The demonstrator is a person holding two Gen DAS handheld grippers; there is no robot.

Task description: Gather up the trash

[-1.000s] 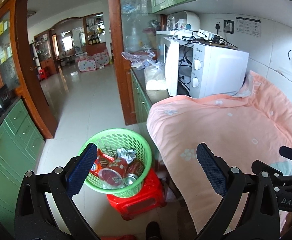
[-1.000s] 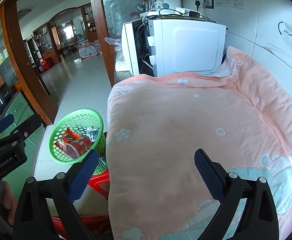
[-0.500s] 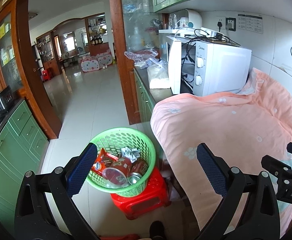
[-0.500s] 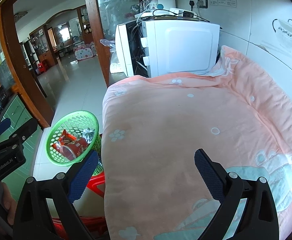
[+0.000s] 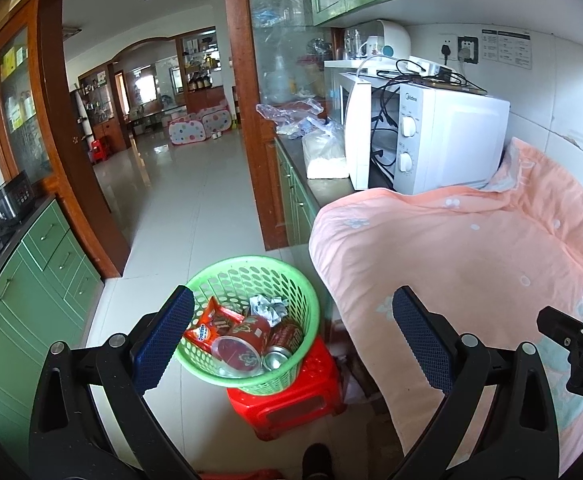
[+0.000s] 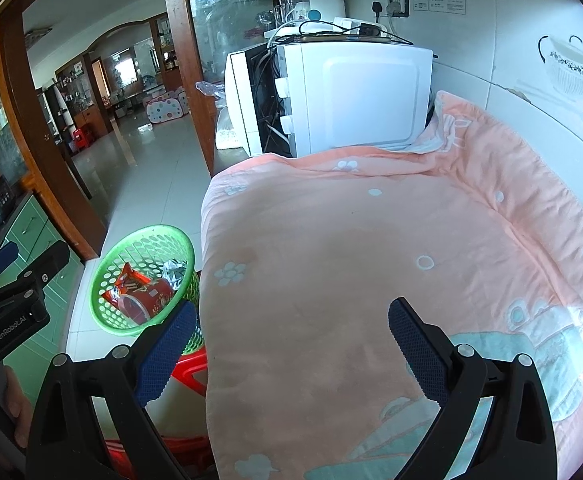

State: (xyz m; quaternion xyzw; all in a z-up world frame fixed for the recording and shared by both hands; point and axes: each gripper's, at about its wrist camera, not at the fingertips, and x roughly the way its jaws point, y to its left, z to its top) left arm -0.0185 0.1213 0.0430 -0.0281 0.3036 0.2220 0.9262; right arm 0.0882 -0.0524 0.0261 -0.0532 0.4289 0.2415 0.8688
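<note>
A green mesh basket [image 5: 227, 276] stands on a red plastic stool [image 5: 291, 404] on the floor beside the counter; it also shows in the right wrist view [image 6: 103, 276]. It holds a red cup [image 5: 241, 342], a snack wrapper [image 5: 207, 330], a can [image 5: 281, 346] and crumpled foil [image 5: 267, 306]. My left gripper [image 5: 291, 336] is open and empty, above and in front of the basket. My right gripper [image 6: 291, 348] is open and empty over the pink blanket [image 6: 371, 260] that covers the counter.
A white microwave [image 5: 431, 140] with cables on top stands at the blanket's far end, with plastic bags [image 5: 323, 148] beside it. Green cabinets [image 5: 31, 272] line the left wall. A tiled floor [image 5: 179, 208] runs through a wooden doorway into the far room.
Both grippers have drawn back and up a little, so the basket and blanket sit slightly farther away. Both stay open and empty.
</note>
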